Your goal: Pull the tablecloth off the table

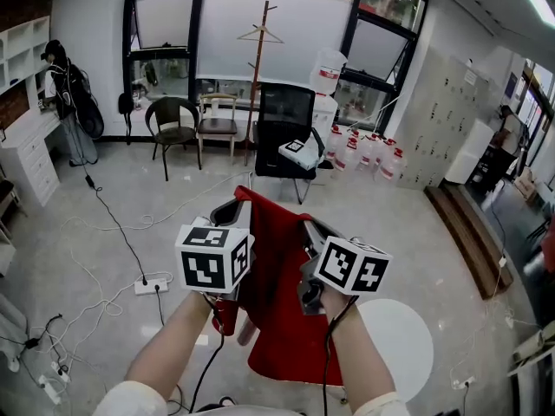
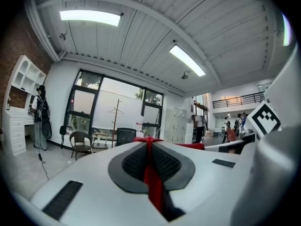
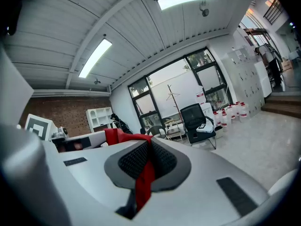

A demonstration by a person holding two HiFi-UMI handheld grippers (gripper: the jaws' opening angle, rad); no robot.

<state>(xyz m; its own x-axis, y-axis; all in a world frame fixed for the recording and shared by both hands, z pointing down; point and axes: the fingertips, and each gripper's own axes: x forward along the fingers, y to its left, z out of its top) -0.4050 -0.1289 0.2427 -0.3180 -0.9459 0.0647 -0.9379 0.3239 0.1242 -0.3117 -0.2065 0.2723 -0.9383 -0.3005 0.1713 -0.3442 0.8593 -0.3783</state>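
Observation:
The red tablecloth [image 1: 279,271] hangs in the air between my two grippers, draping down in front of the person's forearms. My left gripper [image 1: 227,213] is shut on its upper left edge, and a red strip is pinched between the dark pads [image 2: 134,164] in the left gripper view. My right gripper [image 1: 310,232] is shut on the upper right edge, with red fabric [image 3: 143,182] squeezed between its pads [image 3: 162,161]. The round white table [image 1: 401,347] stands at the lower right, its top bare where it shows, and the cloth's lower part hides its left side.
A black office chair [image 1: 286,133] stands ahead, with two other chairs [image 1: 195,124] and a coat stand [image 1: 257,55] behind. Water bottles [image 1: 364,150] line the right wall. A power strip [image 1: 152,284] and cables lie on the floor at left. A person [image 1: 65,85] stands far left.

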